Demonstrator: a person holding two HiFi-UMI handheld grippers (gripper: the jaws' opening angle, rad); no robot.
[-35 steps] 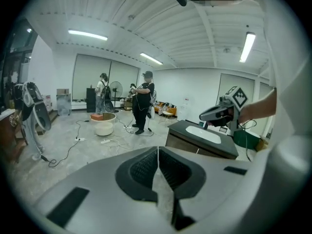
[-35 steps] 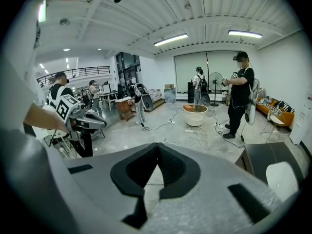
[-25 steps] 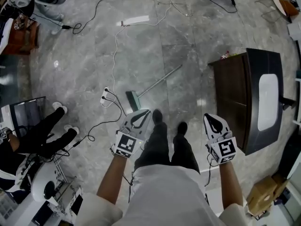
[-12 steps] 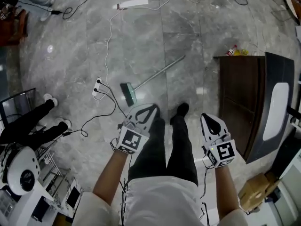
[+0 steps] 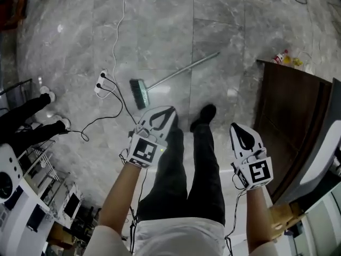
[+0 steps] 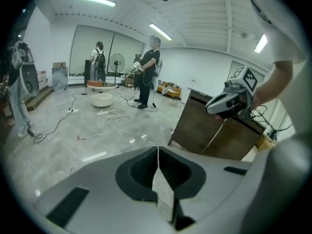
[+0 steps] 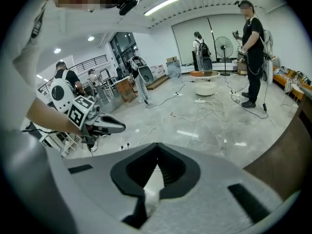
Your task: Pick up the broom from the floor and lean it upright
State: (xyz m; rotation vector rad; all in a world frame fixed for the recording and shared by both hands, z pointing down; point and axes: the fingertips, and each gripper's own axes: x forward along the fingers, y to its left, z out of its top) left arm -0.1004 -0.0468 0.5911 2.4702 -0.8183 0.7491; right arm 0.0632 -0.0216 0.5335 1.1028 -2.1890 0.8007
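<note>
The grey marble floor (image 5: 160, 41) fills my head view. A dark wooden cabinet (image 5: 282, 116) stands along its right edge. Both gripper views look level across the room instead. They show me a long hall with ceiling lights and 2 people standing (image 6: 148, 72) far off by a fan, which the head view misses.

The broom (image 5: 176, 74) shows in the head view alone. It lies flat on the floor ahead of my shoes (image 5: 205, 115). Its green head (image 5: 139, 93) sits just beside a white power strip (image 5: 101, 81). Its handle runs up and to the right, with its tip near the cabinet's far corner. Neither gripper touches it.

The left gripper (image 5: 168, 111) hangs over my left leg, near the broom head but apart from it. Its own view shows the 2 jaws pressed together with nothing between them. That view also catches the right gripper (image 6: 229, 101) in front of the cabinet.

The right gripper (image 5: 237, 127) hangs between my right leg and the cabinet, well apart from the broom. Its jaws also meet at the tips and hold nothing. Its view picks up the left gripper (image 7: 97, 123) from the side.

A seated person's legs (image 5: 26, 116) reach in from the floor's left edge.
</note>
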